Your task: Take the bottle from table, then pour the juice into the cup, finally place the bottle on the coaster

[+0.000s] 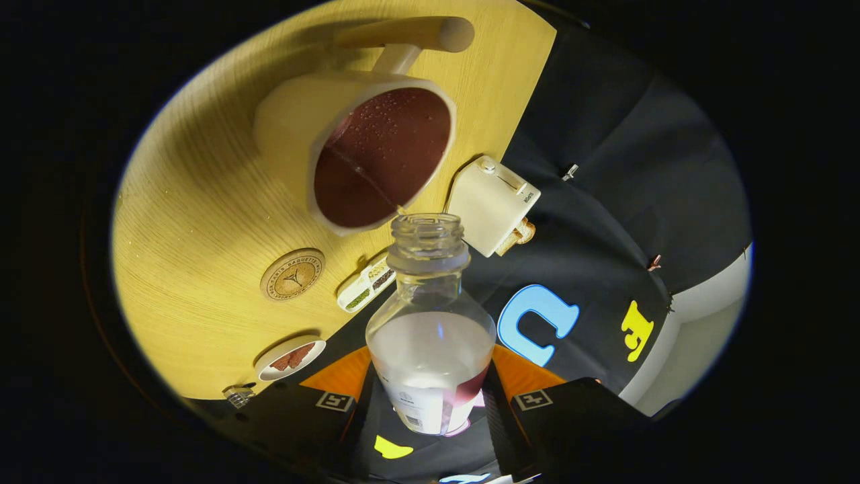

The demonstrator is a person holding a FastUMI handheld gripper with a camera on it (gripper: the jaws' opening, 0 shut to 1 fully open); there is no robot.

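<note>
My gripper is shut on a clear glass bottle, both fingers pressing its lower body near the label. The bottle has no cap and is tipped over, its open mouth pointing at the rim of a cream cup with a long handle. A thin stream of dark red juice runs from the mouth into the cup. The cup holds dark red juice up to near its rim, with droplets on the inner wall. A round tan coaster lies on the wooden table between the cup and my fingers.
A white toaster-shaped thing stands at the table's edge beside the bottle mouth. A small white tray with green and brown compartments lies near the coaster. A small white dish with brown pieces and a small clear cube sit near my fingers.
</note>
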